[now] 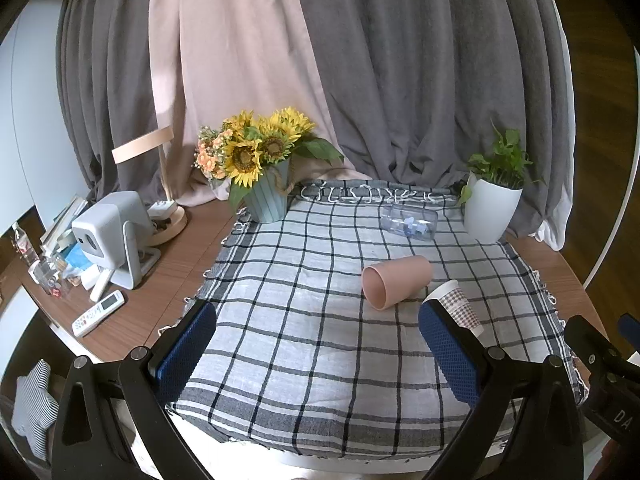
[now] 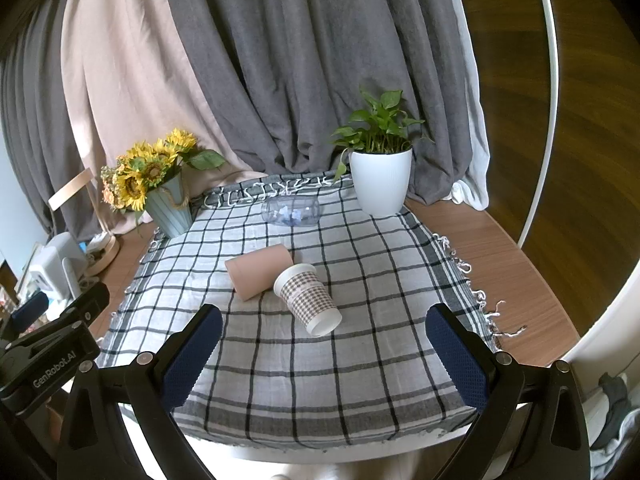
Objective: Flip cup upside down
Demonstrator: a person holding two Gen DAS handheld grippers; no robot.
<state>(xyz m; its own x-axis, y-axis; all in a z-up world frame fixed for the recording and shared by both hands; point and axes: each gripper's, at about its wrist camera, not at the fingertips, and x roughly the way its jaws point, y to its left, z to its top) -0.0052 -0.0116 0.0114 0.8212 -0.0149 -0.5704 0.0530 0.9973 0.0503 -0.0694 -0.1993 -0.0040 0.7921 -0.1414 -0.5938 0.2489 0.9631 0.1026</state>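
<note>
A pink cup (image 1: 396,282) (image 2: 260,271) lies on its side on the checked cloth (image 1: 304,344) (image 2: 380,360), mouth toward the front left. A checked paper cup (image 1: 458,304) (image 2: 308,298) lies on its side touching it, partly hidden behind my left gripper's right finger in the left wrist view. A clear plastic cup (image 1: 408,223) (image 2: 292,211) lies on its side farther back. My left gripper (image 1: 318,320) is open and empty above the cloth's front. My right gripper (image 2: 324,328) is open and empty, in front of the paper cup.
A sunflower pot (image 1: 266,196) (image 2: 170,210) stands at the cloth's back left, a white plant pot (image 1: 490,210) (image 2: 380,184) at the back right. A projector (image 1: 112,236), a remote (image 1: 98,314) and clutter sit on the wooden desk at left. Curtains hang behind.
</note>
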